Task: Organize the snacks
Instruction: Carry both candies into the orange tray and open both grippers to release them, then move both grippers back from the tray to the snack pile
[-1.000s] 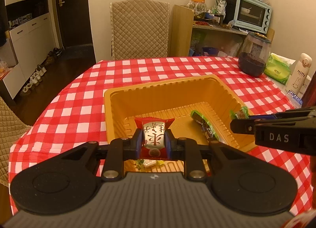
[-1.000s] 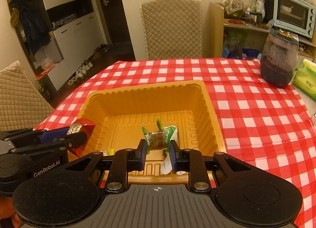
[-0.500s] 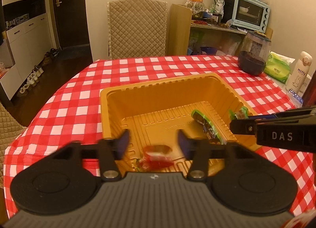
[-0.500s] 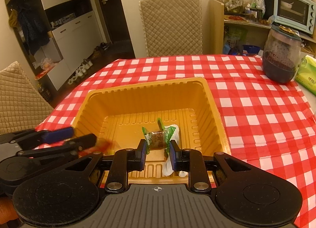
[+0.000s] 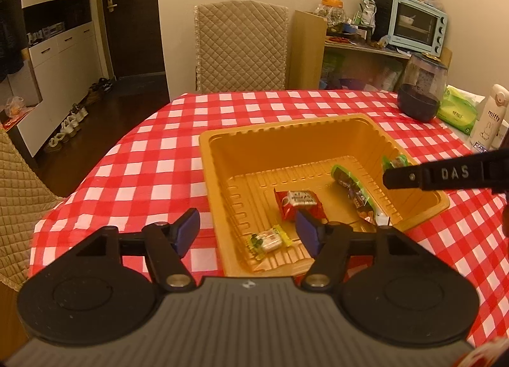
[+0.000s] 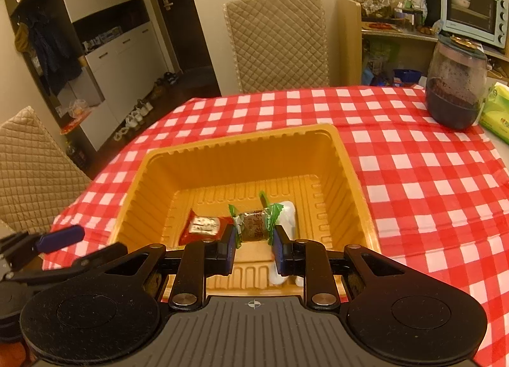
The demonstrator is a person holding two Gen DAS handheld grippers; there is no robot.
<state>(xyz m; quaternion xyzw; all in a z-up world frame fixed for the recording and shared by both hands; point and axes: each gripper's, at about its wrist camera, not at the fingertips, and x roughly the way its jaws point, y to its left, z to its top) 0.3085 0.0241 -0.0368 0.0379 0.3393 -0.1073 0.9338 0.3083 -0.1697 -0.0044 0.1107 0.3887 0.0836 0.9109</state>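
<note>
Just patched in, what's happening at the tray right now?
A person with two handheld claws is dropping snacks into the orange tray. The left claw has just been opening and is empty; the red snack packet lies on the tray floor. The right claw is shut on a green-wrapped snack above the tray.

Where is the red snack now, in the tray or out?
In: the red snack lies flat on the orange tray's floor, clear of the open left gripper.

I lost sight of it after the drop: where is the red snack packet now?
The red snack packet lies on the orange tray floor, left of the long green-wrapped snack and beyond the small yellow-green candy.
</note>
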